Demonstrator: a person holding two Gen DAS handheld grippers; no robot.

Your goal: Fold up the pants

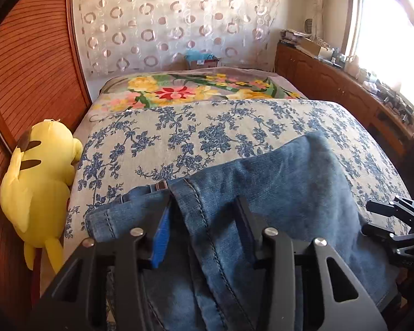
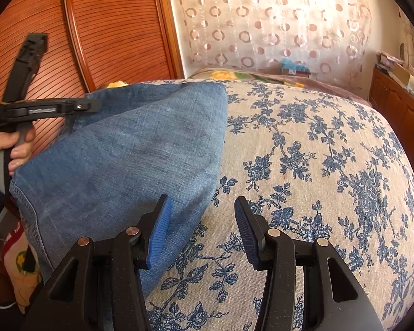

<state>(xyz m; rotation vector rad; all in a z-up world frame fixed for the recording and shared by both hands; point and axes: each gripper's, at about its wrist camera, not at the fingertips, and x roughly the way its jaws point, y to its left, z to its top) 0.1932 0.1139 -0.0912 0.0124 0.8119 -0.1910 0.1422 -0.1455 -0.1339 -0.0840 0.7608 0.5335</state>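
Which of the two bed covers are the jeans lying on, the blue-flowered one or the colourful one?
The jeans lie on the blue-flowered cover, cream with blue sprigs, at the near end. The colourful cover, with yellow, pink and red blooms, lies beyond it toward the curtain, with nothing of the jeans on it.

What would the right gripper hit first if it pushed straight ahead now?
Probably the bedspread: the right gripper is open and tilted down at bare cloth. The jeans lie just beside its left finger and may brush it; depth is unclear.

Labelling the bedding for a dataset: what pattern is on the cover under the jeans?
Blue flowers and vines on beige cover, clearest in the right wrist view.
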